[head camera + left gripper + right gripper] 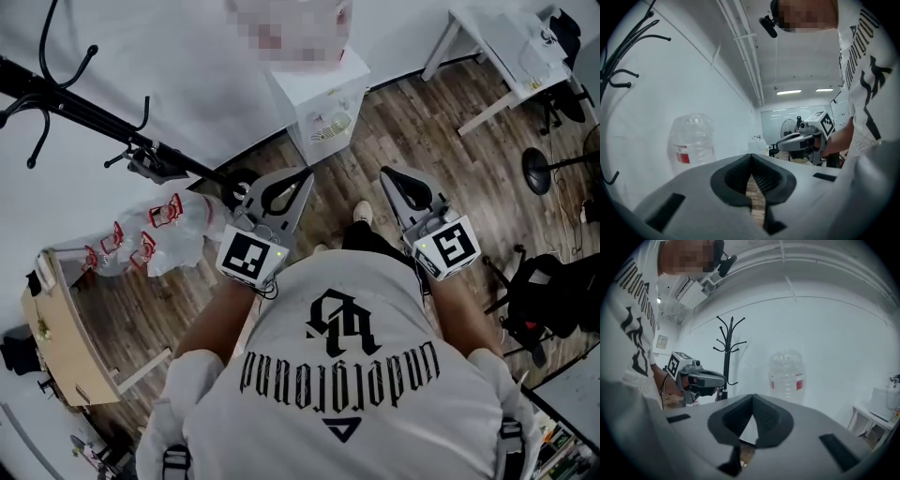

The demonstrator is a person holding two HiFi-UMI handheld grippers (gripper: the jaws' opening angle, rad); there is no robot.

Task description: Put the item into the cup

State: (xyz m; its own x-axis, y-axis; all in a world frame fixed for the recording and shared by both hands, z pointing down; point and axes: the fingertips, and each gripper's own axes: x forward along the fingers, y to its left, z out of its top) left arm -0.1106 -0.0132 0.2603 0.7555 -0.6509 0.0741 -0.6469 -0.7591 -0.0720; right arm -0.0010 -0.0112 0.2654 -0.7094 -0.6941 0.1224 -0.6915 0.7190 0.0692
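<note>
Both the left tongs (298, 180) and the right tongs (392, 180) are held clenched on nothing above the wooden floor (394, 122); neither item nor cup is seen in any view, so the task is judged unstarted, and both must first be found

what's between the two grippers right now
In the head view, only wood floor and the tip of the person's shoe show between the left gripper and the right gripper, both shut and empty.
</note>
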